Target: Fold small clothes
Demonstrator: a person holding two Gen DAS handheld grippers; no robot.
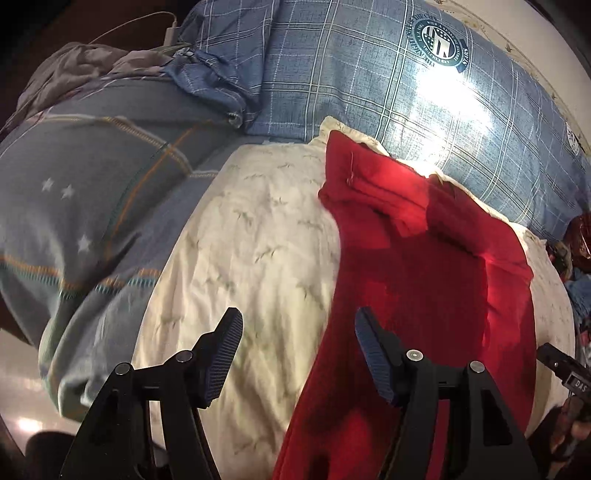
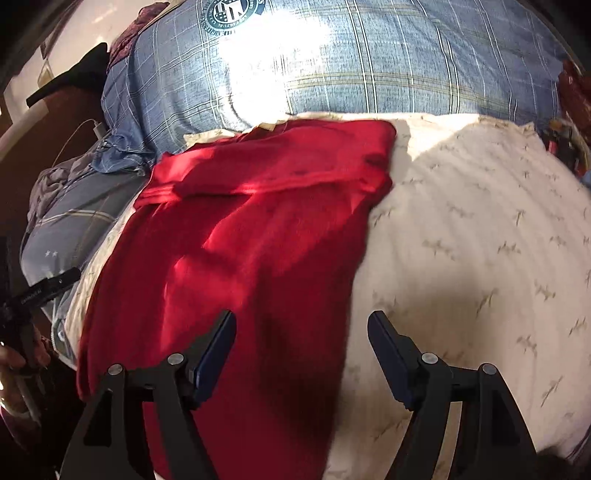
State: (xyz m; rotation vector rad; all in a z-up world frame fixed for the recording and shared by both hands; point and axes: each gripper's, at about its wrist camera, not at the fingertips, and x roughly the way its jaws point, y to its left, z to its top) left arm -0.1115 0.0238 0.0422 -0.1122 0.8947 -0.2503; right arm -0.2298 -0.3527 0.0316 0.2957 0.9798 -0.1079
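Observation:
A red garment (image 1: pixel 424 266) lies spread on a cream patterned quilt (image 1: pixel 251 243), with a folded band across its far end. My left gripper (image 1: pixel 299 317) hovers open over the garment's left edge, nothing between its fingers. In the right wrist view the same red garment (image 2: pixel 251 251) lies lengthwise on the cream quilt (image 2: pixel 472 240). My right gripper (image 2: pixel 301 321) stands open above the garment's right edge near its near end, and its pads touch no cloth. The other gripper's body (image 2: pixel 40 291) shows at the left edge.
A blue plaid pillow (image 1: pixel 388 85) with a round emblem lies behind the garment, sunlit. A grey-blue duvet with stars (image 1: pixel 85 206) is bunched at the left. A white charger and cable (image 1: pixel 168 31) lie at the far left. Dark clutter (image 1: pixel 576 236) sits at the right edge.

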